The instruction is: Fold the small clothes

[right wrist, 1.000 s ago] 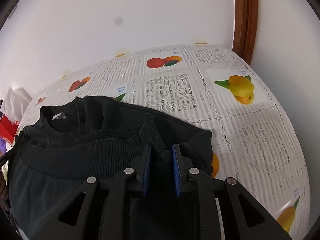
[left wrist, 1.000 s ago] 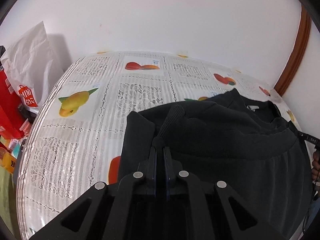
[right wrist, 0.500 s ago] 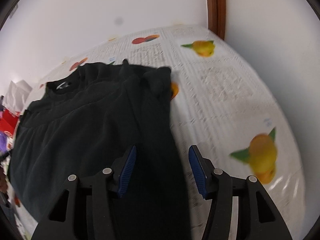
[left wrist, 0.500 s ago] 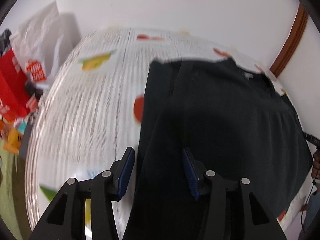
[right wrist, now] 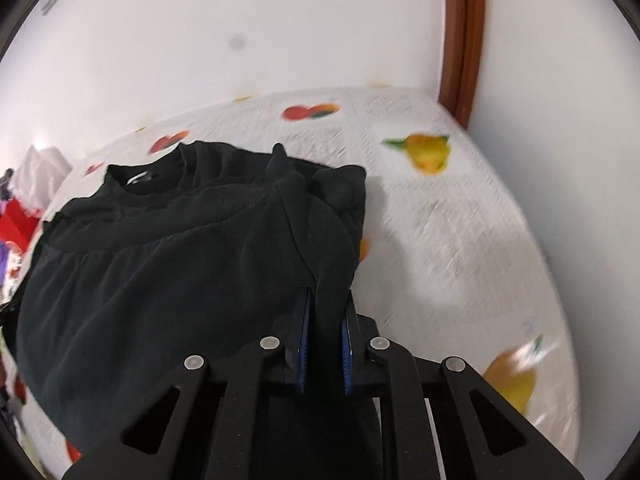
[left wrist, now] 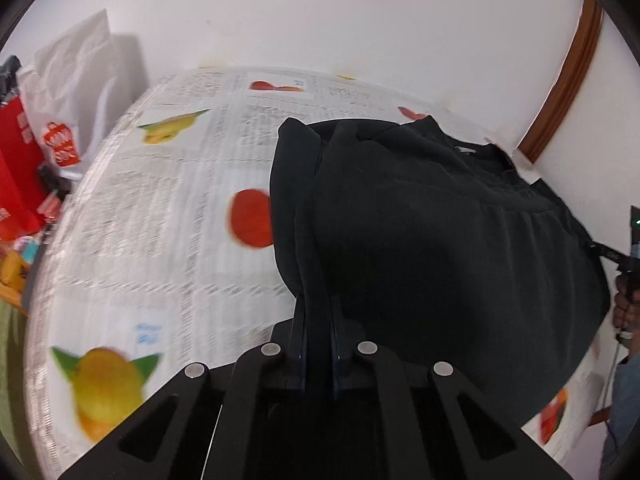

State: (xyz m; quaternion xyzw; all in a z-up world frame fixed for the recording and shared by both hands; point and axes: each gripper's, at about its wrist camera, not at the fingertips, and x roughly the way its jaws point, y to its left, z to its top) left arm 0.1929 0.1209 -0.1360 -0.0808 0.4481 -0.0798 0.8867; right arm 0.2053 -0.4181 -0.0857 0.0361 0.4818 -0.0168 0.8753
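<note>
Because the black garment [left wrist: 420,240] is soft, limp and light, grip it at folded side edges. It lies on the desk [left wrist: 160,220]. Left gripper [left wrist: 318,320] is clamped on fabric; right gripper [right wrist: 325,320] is closing on fabric.

The fruit-print cloth [left wrist: 132,240] was motion-blurred. Black fabric [left wrist: 420,240] hid the desk beneath. A hand [left wrist: 624,312] at three o'clock was cut off.

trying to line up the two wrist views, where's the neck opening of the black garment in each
Left wrist view: the neck opening sits upper right, near the far edge of the black garment.
Right wrist view: the neck opening sits upper left.
Shared landmark: the brown wooden trim on the wall.
</note>
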